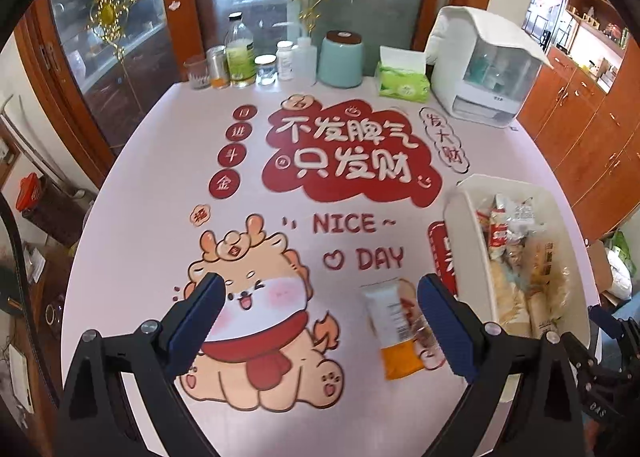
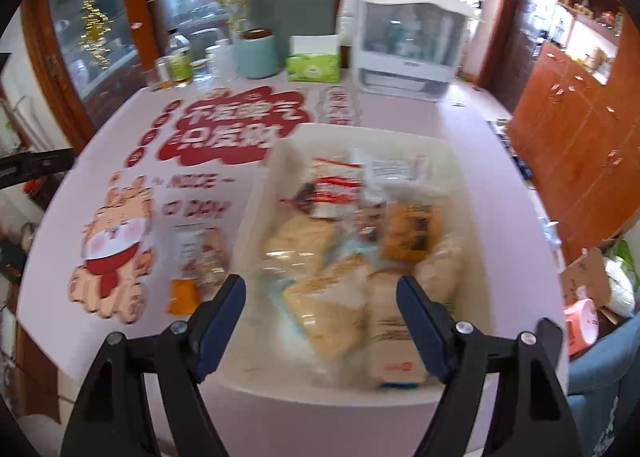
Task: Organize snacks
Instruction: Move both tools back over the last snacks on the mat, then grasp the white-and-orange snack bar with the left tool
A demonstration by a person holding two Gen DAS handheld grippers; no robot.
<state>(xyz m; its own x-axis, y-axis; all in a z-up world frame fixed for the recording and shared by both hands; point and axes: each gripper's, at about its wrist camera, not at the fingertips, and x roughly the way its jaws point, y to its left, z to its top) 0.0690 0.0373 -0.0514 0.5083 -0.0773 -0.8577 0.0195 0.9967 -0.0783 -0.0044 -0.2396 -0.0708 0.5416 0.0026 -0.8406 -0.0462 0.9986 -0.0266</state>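
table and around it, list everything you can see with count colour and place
snack packet: 1, white and orange, on the table left of the bin
bin: 1, white, right side of the table, full of packets
packets: several, mostly pale and clear, one orange, inside the bin
tissue box: 1, green, far edge
canister: 1, teal with dark lid, far edge
bottles and jars: about seven, clear or white, far left edge
organiser: 1, white with clear front, far right corner
table: 1, pink with red and cartoon print
left gripper: 1, black with blue pads, open, over the table
right gripper: 1, black with blue pads, open, over the bin
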